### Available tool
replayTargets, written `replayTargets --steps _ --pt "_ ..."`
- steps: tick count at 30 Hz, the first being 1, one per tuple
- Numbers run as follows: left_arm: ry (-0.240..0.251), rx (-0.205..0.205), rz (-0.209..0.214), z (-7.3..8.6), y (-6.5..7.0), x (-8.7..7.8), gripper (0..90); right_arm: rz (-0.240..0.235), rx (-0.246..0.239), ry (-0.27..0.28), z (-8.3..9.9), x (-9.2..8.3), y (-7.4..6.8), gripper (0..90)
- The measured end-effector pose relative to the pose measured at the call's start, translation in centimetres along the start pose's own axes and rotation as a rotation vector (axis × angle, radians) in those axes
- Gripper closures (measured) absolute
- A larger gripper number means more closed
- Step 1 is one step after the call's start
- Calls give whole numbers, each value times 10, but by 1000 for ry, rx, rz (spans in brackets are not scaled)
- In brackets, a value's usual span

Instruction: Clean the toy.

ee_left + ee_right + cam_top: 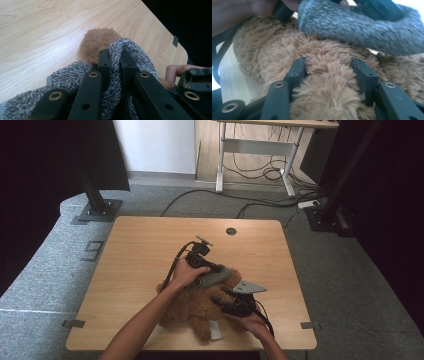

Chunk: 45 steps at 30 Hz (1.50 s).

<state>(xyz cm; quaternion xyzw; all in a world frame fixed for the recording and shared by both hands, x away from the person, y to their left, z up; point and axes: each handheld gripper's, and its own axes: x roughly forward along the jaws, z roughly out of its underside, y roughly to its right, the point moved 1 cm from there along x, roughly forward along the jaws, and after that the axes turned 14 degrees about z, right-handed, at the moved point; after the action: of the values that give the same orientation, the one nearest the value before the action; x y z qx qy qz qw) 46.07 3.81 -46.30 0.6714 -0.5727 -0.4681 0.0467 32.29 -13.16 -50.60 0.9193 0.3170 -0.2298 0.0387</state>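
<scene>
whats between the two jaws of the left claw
A fold of the grey knitted cloth is pinched between the jaws of the left claw, seen in the left gripper view; the brown plush toy lies beyond.

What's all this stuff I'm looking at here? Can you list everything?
Plush toy: one, furry brown, lying on the table's near part, between both grippers.
Knitted cloth: one, speckled grey, draped over the toy's far side.
Table: one, light wood, centre of the room, round hole near its far edge.
Desk: one, white legs, background, cables beneath.
Left gripper: one, black, jaws shut on the knitted cloth.
Right gripper: one, black, jaws pressed into the toy's fur on either side.
Person's forearms: two, entering from the bottom edge.
</scene>
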Motion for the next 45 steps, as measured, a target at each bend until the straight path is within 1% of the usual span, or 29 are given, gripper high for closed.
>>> replayTargets --steps 3,6,8,10,13,15,17,19,22,28,31,32,36,38,40,42,45 --pt "-29 -2 -18 -1 -2 12 811 1 1 2 0 0 0 500" --pt "-54 -11 -30 1 -6 17 811 1 1 2 0 0 0 500" --pt "-73 -11 -42 1 -7 16 812 1 0 3 1 0 0 500" --pt "-92 -8 -78 3 -8 14 812 1 0 3 1 0 0 499" --pt "-103 -18 -123 5 -13 6 812 1 0 5 1 0 0 499" --pt "-95 -30 -137 7 -17 -3 812 -1 1 6 1 -1 0 499" --pt "-82 -43 -140 10 -22 -11 812 -1 0 5 1 -1 0 499" --pt "-59 -59 -144 14 -27 -22 812 -2 2 3 2 -1 0 499" --pt "-37 -80 -152 24 -37 -40 812 -3 3 5 2 -1 0 499" --pt "1 -101 -173 44 -44 -67 811 -1 5 5 2 -2 1 499" --pt "38 -117 -180 55 -49 -85 810 0 6 5 2 -2 0 499" --pt "59 -128 -183 59 -50 -92 810 0 6 5 2 -1 0 498" --pt "85 -135 -192 71 -52 -111 808 2 12 5 1 -1 1 489" --pt "98 -140 -188 77 -52 -116 806 0 25 5 -1 -1 2 467" --pt "106 -144 -183 81 -53 -118 805 -3 41 7 -7 -2 4 437" --pt "105 -144 -181 83 -53 -117 804 -4 43 5 -12 -2 6 419" --pt "107 -144 -176 84 -54 -116 804 8 43 13 -26 -2 7 402"
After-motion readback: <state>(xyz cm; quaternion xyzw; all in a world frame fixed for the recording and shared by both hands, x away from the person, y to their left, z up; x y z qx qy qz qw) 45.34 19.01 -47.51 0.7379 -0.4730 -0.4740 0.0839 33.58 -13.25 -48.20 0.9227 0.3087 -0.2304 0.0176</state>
